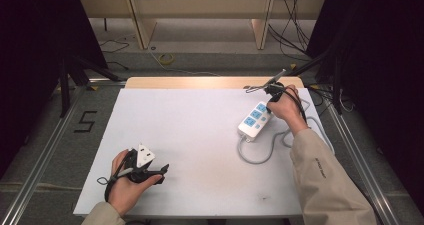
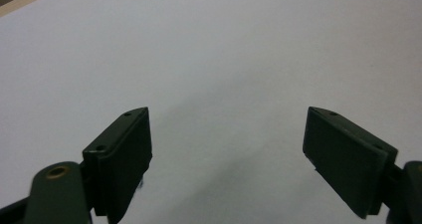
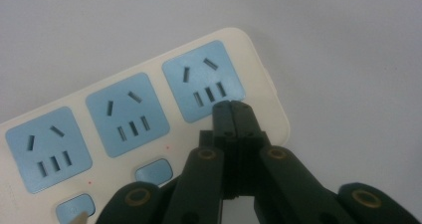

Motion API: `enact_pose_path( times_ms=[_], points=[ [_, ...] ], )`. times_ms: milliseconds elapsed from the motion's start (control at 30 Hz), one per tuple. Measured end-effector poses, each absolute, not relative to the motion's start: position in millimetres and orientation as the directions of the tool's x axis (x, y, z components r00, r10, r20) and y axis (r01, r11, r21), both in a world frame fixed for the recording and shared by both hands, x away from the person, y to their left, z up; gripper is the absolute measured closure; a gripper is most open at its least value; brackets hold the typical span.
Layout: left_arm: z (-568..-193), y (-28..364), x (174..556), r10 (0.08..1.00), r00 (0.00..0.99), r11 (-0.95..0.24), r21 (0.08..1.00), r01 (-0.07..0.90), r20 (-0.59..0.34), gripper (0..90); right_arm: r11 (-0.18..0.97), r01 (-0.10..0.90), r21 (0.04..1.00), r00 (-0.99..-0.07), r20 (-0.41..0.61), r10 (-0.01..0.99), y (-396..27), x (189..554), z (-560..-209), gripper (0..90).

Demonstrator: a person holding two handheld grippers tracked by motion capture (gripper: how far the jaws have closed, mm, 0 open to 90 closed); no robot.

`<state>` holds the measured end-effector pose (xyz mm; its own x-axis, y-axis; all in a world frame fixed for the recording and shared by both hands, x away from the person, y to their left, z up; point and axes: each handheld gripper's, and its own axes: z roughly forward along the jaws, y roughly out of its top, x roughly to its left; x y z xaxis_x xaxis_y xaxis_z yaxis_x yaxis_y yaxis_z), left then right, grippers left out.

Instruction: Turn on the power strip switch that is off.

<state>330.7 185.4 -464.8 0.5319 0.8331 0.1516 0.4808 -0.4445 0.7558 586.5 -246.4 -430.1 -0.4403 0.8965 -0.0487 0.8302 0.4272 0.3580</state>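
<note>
White worktop (image 1: pixel 200 150): right tongs (image 3: pixel 233 107), jaws pressed together with nothing between them, poised over a cream power strip (image 1: pixel 255 120) with blue sockets at right; left tongs (image 2: pixel 226 154) spread wide above bare surface near the front.

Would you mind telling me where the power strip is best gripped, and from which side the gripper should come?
Probably across its narrow width, coming straight down from above. The power strip lies flat on the white table, so only its long side edges offer opposing faces. Grip toward the end away from the cable, where the shut right gripper now rests. The open left gripper looks wide enough.
</note>
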Motion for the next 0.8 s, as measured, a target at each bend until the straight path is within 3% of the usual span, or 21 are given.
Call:
enact_pose_path(
  times_ms=[800],
  points=[
    [-464.7, 185.4, 330.3, 0.831, 0.535, -0.45, 0.752, 0.482, 0.155, 19.0, 0.414, 0.82, 0.396, -0.433, -0.044, 0.9, -249.1, 582.4, -430.0, 90.0]
  ],
)
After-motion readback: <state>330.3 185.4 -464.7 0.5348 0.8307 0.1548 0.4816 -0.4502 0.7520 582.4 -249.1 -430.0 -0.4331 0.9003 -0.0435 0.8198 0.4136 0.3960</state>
